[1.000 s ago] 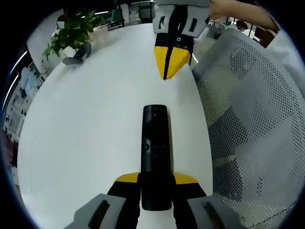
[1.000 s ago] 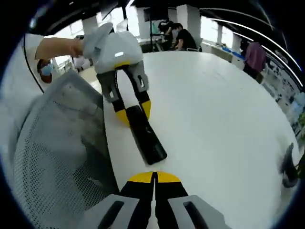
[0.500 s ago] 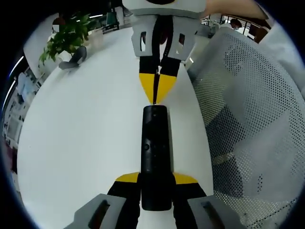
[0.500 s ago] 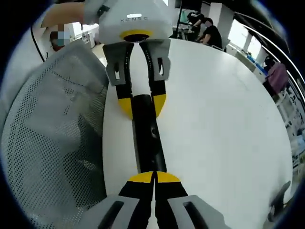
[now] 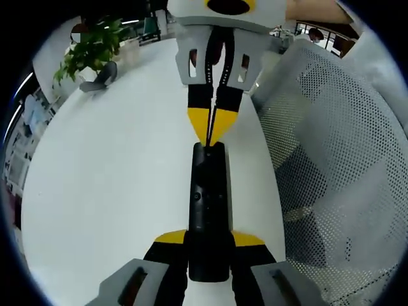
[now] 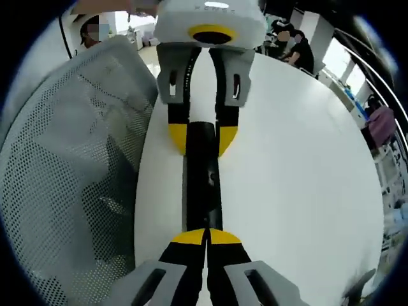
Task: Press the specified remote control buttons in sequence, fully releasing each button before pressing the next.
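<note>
- Left gripper view: the left gripper (image 5: 208, 245) pinches the remote's (image 5: 208, 204) near end on the white surface (image 5: 102, 191); its long axis runs straight ahead to the right gripper (image 5: 210, 137), jaws pressed together.
- Right gripper view: the right gripper (image 6: 206, 237), its tip at the remote's (image 6: 203, 182) near end; the left gripper (image 6: 203, 137) clamps the far end.

White round table (image 5: 95, 191) carries the black remote control (image 5: 208, 204), lying flat near its edge at 3 o'clock. A potted plant (image 5: 92, 48) and a dark grey object (image 5: 99, 78) sit at 11 o'clock.
</note>
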A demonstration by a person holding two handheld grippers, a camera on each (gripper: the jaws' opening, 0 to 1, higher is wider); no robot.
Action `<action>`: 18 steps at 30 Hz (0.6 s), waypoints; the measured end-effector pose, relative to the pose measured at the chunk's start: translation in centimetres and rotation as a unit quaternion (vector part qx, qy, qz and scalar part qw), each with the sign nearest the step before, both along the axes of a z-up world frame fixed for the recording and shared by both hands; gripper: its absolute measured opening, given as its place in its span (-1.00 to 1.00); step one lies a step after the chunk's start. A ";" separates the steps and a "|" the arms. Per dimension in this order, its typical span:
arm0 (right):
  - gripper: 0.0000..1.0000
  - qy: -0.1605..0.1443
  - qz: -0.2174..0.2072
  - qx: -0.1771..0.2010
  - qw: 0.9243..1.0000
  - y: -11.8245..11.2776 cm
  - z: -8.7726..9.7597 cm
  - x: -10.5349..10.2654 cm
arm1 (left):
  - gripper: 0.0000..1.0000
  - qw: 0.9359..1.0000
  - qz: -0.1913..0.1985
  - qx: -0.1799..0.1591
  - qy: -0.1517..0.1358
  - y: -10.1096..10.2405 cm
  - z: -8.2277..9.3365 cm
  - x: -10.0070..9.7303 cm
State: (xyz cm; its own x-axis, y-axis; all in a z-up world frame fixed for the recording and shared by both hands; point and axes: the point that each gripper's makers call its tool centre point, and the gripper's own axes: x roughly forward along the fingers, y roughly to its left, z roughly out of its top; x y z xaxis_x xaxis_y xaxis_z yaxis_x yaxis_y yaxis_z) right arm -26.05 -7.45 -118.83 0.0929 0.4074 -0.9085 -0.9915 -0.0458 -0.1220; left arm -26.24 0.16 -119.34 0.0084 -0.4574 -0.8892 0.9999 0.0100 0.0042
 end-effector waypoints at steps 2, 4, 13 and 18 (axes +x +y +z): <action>-1.00 -0.006 0.007 -0.009 1.000 0.1 -0.1 -0.1 | -0.52 1.000 0.000 0.000 0.002 0.0 0.0 0.0; -1.00 -0.006 0.000 -0.008 1.000 0.1 -0.1 0.0 | -0.52 1.000 -0.002 0.000 0.003 0.0 0.0 0.1; -1.00 0.036 -0.056 0.060 0.996 0.1 0.3 0.4 | -0.52 1.000 0.003 0.001 0.009 0.0 0.0 0.1; -1.00 0.028 -0.032 0.054 0.998 0.9 0.4 0.5 | -0.52 1.000 0.005 -0.003 0.010 0.0 0.0 0.1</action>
State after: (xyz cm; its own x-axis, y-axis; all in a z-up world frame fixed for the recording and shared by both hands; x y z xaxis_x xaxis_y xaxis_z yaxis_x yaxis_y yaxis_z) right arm -25.58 -6.53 -118.47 0.0712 0.4988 -0.8638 -0.9974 0.0277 -0.0662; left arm -26.17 0.14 -119.34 -0.0041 -0.4625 -0.8866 0.9997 0.0200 -0.0150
